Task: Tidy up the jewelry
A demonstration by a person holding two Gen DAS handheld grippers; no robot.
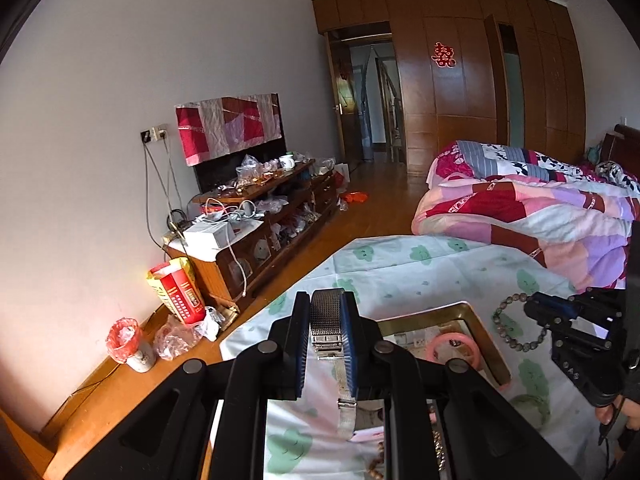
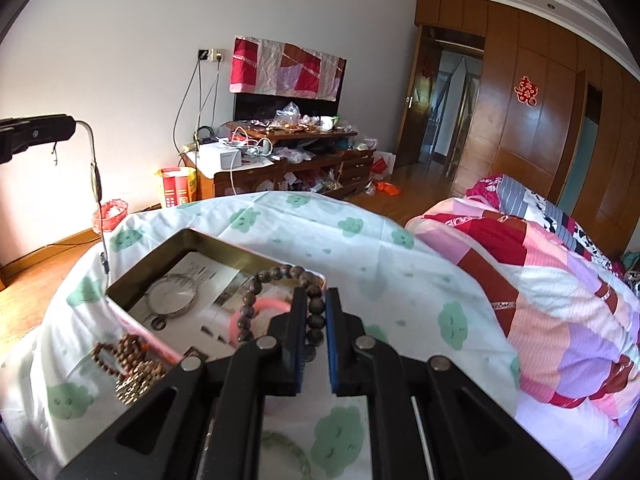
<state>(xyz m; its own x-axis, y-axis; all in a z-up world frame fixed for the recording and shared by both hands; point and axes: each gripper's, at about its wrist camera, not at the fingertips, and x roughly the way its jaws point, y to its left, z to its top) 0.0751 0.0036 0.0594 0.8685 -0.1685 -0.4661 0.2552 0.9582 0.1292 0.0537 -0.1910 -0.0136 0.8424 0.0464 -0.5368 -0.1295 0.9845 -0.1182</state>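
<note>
My left tool pinching mesh watch strap: limp, slick; grip near clasp. My right tool clamped on bead bracelet: light, rolls; tin just ahead.

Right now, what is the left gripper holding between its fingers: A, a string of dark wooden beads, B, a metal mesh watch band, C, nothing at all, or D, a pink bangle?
B: in the left wrist view the left gripper is shut on the metal mesh watch band, whose loose end hangs below; the dark bead bracelet is in the right gripper.
</note>
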